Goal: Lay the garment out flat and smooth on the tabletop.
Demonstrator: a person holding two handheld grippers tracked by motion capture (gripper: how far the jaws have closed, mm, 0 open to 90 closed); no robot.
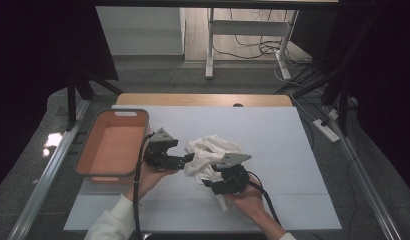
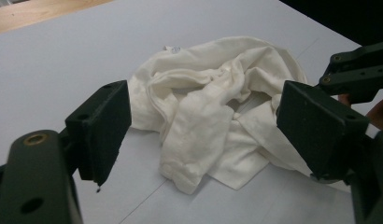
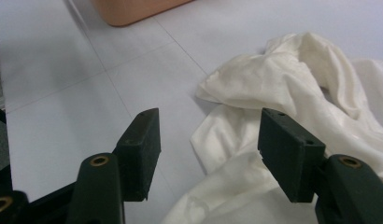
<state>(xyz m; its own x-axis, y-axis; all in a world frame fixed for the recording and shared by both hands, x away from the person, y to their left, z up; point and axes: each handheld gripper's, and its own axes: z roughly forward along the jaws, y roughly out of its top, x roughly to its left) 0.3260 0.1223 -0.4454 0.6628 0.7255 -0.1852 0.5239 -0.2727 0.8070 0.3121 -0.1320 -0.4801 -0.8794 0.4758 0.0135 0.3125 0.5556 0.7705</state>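
A crumpled white cloth (image 1: 209,152) lies in a heap in the middle of the white table. My left gripper (image 1: 189,159) sits at its left edge, jaws wide open, pointing right at the cloth (image 2: 213,107) with nothing between them. My right gripper (image 1: 207,183) is at the cloth's near right side, jaws also open, hovering over the cloth's lower edge (image 3: 292,93). In the left gripper view, part of the right gripper's black frame (image 2: 360,70) shows at the far right.
An empty orange bin (image 1: 113,145) with a grey rim stands at the table's left side; its corner (image 3: 133,9) appears in the right gripper view. A wooden strip (image 1: 203,99) runs along the table's far edge. Floor cables and a desk frame lie beyond.
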